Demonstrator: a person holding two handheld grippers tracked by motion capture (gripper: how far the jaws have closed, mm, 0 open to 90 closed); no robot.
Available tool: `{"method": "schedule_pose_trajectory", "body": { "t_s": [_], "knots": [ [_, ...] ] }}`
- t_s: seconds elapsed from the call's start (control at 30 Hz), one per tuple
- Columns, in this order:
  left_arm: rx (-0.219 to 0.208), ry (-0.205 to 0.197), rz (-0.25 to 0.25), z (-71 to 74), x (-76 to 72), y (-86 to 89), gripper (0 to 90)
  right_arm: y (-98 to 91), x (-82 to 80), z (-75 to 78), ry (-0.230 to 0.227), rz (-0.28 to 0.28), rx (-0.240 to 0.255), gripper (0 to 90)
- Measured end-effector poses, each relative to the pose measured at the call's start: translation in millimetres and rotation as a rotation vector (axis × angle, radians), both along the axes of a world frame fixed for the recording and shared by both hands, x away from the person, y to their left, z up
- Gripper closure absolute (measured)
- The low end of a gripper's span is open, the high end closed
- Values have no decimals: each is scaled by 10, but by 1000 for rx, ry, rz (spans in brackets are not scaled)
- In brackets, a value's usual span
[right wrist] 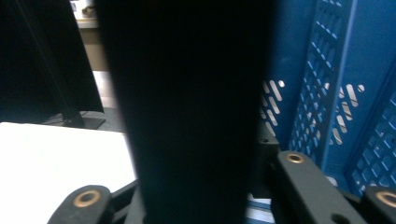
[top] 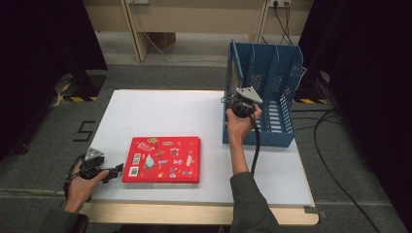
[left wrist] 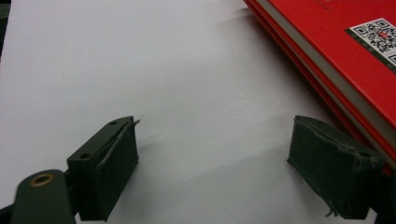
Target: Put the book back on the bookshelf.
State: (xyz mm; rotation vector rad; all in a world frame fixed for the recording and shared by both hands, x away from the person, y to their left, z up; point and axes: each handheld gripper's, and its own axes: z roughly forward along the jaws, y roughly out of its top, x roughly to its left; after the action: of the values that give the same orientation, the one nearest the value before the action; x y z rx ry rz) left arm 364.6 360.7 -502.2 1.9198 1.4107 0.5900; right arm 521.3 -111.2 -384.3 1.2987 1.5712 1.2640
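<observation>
Surface [top: 194, 116]: white, carrying everything
Rack [top: 272, 77]: blue, upright at the far right corner
Book [top: 163, 159]: red, flat at the near left
Dark slab [right wrist: 191, 107]: upright, close against the right hand-held gripper [top: 241, 104] at the rack's left wall; grip unclear
Left hand-held gripper [left wrist: 215, 168]: wide open, empty, just left of the book

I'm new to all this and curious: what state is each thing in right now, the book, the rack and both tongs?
Red book: closed, lying flat on the white table, not held.
Blue file rack: standing upright at the table's far right.
Dark flat thing: upright between the right tongs' jaws, at the rack's left end.
Left tongs: open, empty, low beside the book.
Right tongs: around the dark thing; grip hidden.
</observation>
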Motion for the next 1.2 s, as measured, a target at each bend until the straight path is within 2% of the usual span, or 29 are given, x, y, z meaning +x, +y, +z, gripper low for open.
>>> {"method": "schedule_pose_trajectory", "body": {
  "t_s": [0.13,0.27,0.43,0.57,0.67,0.9,1.0,1.2],
  "knots": [
    [2,0,3,-2,1,1,148,85,-103,24,13,35,-51,637],
    [0,2,5,-2,-5,8,148,89,-187,64,-12,54,-53,643],
    [3,3,4,-4,-3,6,147,48,-327,37,-14,110,-54,652],
    [1,8,5,-1,-4,10,148,41,-386,4,-11,118,-64,661],
    [3,7,4,-2,-2,8,146,38,-366,18,-4,118,-67,665],
    [1,2,4,-6,0,11,146,62,-183,17,-2,97,-55,671],
    [1,3,1,-5,1,13,146,74,-149,29,8,93,-58,666],
    [2,2,3,-6,0,9,146,68,-141,12,4,99,-27,649]
  ]
}}
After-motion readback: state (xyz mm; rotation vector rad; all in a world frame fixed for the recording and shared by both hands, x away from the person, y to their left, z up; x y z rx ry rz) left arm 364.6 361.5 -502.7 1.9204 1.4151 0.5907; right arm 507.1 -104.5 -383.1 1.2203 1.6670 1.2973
